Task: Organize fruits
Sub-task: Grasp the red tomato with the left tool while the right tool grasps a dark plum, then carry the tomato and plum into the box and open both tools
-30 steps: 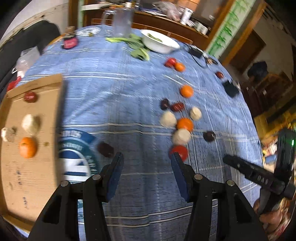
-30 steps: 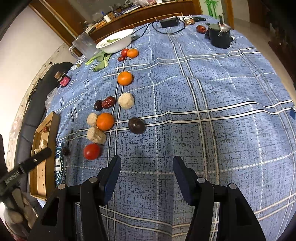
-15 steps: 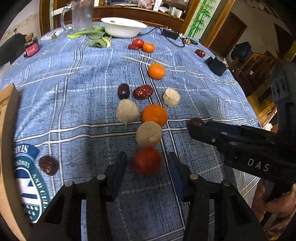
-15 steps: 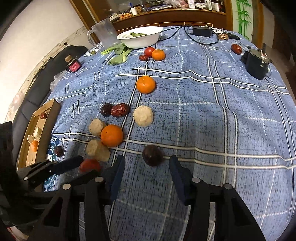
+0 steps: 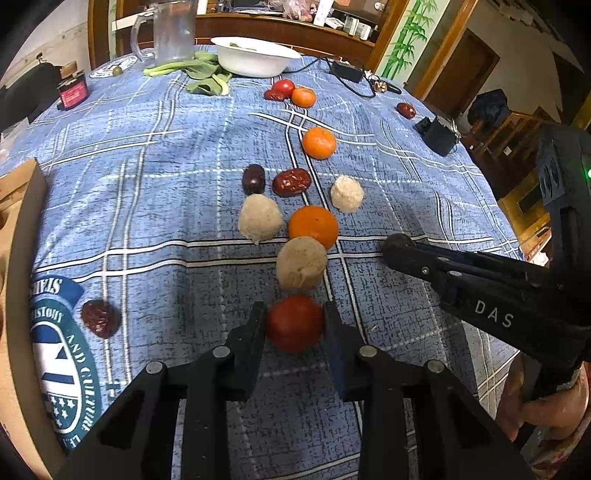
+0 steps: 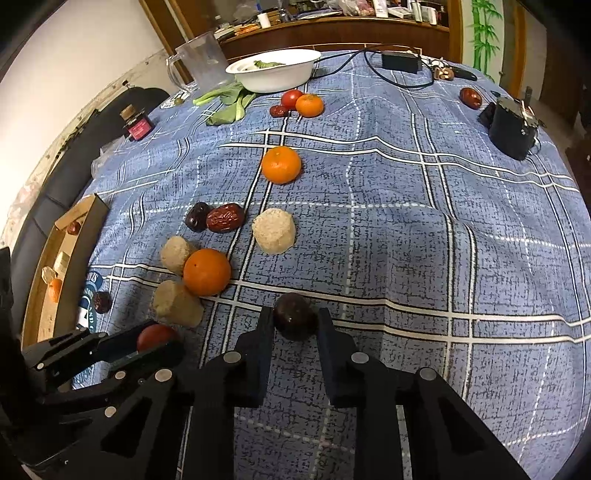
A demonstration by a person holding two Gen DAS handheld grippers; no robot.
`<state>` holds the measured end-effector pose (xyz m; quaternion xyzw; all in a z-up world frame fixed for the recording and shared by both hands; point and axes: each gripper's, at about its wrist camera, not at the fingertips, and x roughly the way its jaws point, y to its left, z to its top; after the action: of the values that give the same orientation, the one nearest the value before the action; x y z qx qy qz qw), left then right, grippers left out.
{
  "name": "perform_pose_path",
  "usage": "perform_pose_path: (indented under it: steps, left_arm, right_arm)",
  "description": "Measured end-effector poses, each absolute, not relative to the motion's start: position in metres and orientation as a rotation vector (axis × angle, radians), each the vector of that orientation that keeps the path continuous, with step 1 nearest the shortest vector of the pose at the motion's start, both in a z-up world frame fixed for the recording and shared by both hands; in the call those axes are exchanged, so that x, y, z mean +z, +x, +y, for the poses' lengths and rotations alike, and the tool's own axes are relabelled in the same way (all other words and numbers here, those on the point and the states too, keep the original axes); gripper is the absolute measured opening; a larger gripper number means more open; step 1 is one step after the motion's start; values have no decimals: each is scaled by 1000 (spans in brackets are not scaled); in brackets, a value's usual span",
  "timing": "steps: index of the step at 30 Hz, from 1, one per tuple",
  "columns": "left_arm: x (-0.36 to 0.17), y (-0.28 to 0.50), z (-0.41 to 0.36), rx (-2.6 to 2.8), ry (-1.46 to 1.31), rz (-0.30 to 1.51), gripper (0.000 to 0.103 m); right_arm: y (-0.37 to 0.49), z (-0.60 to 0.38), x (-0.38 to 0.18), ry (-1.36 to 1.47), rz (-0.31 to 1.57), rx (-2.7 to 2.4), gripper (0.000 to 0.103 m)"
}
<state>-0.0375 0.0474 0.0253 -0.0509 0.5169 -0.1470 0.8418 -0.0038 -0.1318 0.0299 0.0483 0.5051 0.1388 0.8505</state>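
The left gripper (image 5: 294,317) is closing its jaws on a red tomato (image 5: 294,323), its pads against both sides, with a beige lump (image 5: 301,263) just beyond on the blue cloth (image 5: 155,206). The right gripper (image 6: 294,320) is clamped on a dark round fruit (image 6: 294,320), which the left wrist view hides behind that gripper's fingers (image 5: 413,258). Only the right wrist view shows inside the cardboard tray (image 6: 48,266), far left of both grippers.

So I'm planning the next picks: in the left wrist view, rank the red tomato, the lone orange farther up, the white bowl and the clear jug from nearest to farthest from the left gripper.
1. Red tomato, between the closing left gripper jaws.
2. Lone orange, mid-table, slightly right.
3. White bowl, far edge.
4. Clear jug, far left; close to the bowl, roughly tied.
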Motion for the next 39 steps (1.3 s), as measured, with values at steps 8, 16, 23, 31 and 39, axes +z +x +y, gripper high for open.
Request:
perform_pose_path:
  steps: [8,16,23,31,39]
  left_arm:
    - [48,-47,85,-284,-195,1056,29]
    - [76,-68,164,-175,-267,1006,29]
    - [81,-88,259,-9,-298,1002,29]
    - [68,-87,339,104,-290,1032,30]
    - [48,-82,369,115,-271,1069,30]
  right_arm:
    - [-20,-129,51,136,1037,299,24]
    - [-36,-66,80,151,1021,439,24]
    - [-50,30,92,119,1040,619,25]
    - [-53,136,86,45,1089,762,25]
    - [-47,190,50,-8,1153,759,25]
